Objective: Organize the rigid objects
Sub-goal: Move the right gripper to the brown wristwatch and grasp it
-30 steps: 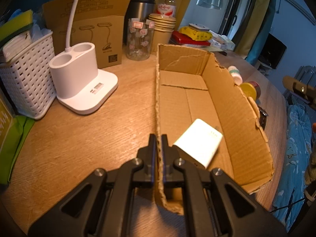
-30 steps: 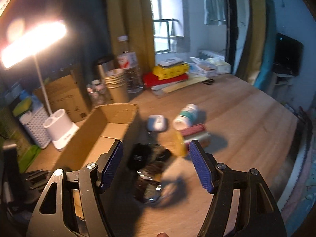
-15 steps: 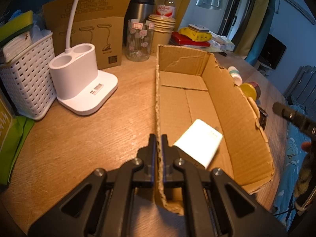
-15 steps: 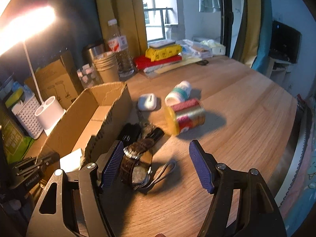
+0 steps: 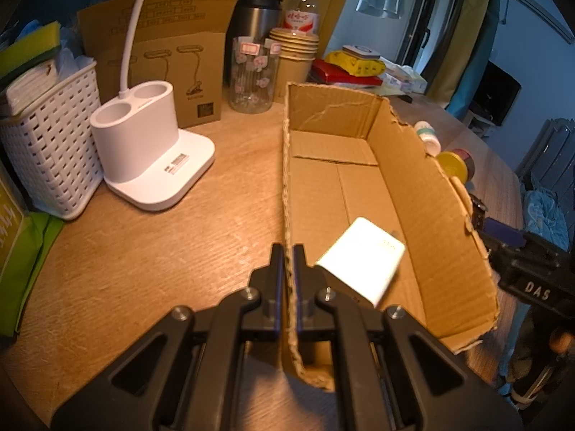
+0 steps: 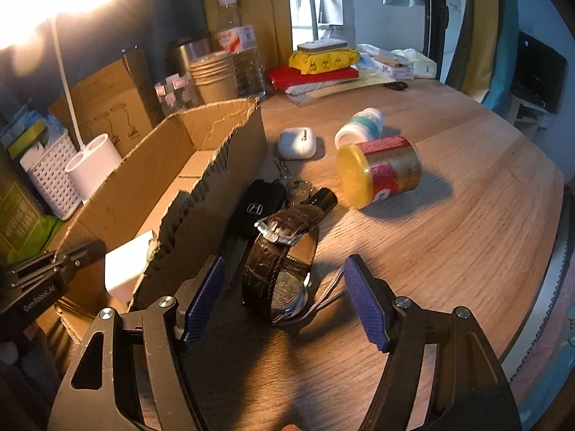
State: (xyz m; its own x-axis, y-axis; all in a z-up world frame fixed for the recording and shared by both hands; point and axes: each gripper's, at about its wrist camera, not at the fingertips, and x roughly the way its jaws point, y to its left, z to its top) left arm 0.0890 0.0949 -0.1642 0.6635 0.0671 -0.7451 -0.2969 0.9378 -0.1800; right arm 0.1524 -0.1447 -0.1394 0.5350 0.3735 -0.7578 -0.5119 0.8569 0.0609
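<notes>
One item, a white block [image 5: 361, 265], lay in the cardboard box [image 5: 445, 215] at its near end, while your left gripper [image 5: 288, 265] was clamped on the box's near-left wall. Six were left on the table [image 6: 467, 194] right of the box: one watch [image 6: 278, 251], one car key [image 6: 257, 204], one black tube [image 6: 323, 197], one earbud case [image 6: 297, 142], one yellow-lidded jar [image 6: 379, 170], one white bottle [image 6: 359, 127]. Your right gripper [image 6: 284, 305] hung spread wide around the watch, nearest of them, gripping nothing.

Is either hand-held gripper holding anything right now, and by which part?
The left hand-held gripper is shut on the cardboard box, pinching its near side wall at the top edge. The right hand-held gripper is open, holding nothing.
</notes>
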